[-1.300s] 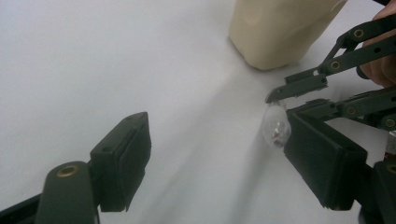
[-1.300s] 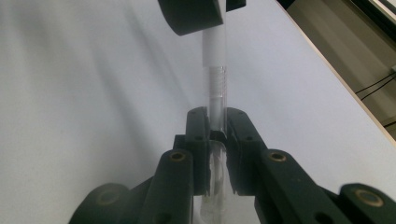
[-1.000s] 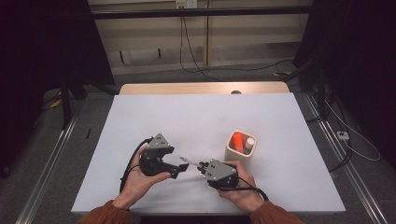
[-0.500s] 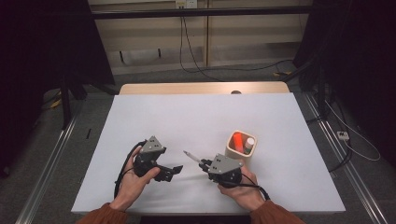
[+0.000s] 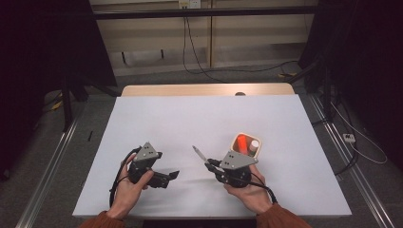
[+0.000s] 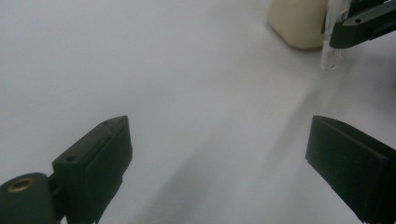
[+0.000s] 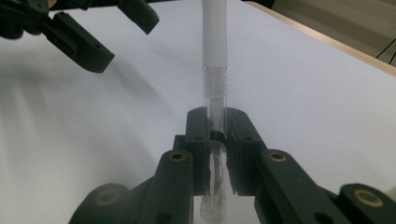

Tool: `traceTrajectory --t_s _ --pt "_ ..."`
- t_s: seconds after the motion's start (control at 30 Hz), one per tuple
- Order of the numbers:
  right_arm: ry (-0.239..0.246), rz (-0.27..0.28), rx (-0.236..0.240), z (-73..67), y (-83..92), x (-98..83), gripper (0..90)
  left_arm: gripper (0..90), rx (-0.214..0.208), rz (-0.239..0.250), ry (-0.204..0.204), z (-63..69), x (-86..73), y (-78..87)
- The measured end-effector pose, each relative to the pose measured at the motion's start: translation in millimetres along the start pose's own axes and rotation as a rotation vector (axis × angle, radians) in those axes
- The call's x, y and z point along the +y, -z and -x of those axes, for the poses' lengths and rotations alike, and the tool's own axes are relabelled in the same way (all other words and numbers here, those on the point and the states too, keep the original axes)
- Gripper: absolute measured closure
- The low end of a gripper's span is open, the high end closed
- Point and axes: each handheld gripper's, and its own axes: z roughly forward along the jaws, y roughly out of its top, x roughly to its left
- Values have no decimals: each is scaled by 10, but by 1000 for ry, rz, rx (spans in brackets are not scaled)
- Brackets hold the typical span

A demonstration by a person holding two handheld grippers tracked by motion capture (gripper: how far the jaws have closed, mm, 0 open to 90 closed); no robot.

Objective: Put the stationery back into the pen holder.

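Looking down from the high view, the biggest thing is the wide white bench (image 5: 199,123), with a strip of bare pale wood along its far edge. Both of the person's hands come in from the near edge, rust-coloured sleeves just poking in.

Next down in size is the small cream-coloured square holder (image 5: 246,145), sitting on the bench right behind the right hand, with an orange-red stick and a white-capped one standing in it. In the left gripper view its rounded cream corner (image 6: 299,21) peeks in at the top.

Left gripper (image 5: 171,175) sits low over the bench, well apart from the other one. Its jaws have just been opening and now stand spread wide with nothing between them, only bare white surface, as the left gripper view (image 6: 219,154) shows clearly.

Right gripper (image 5: 208,164) is clamped tight on a thin clear plastic pen with a white cap (image 5: 198,153). The pen sticks out up and to the left from the jaws, tilted above the bench. In the right gripper view (image 7: 215,135) you can see the clear barrel pinched between the pads, threaded section just above them, white cap (image 7: 215,32) beyond that.
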Motion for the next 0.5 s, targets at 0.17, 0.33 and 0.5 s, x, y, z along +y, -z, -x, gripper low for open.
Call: traceTrajectory --t_s 0.17,0.33,0.5 --pt "-19 18 4 22 33 26 810 72 35 18 9 -49 -87 66" --pt "-39 39 9 57 77 66 810 72 49 44 4 -82 -163 145" --pt "-56 57 16 84 114 105 811 71 52 34 10 -100 -272 203"
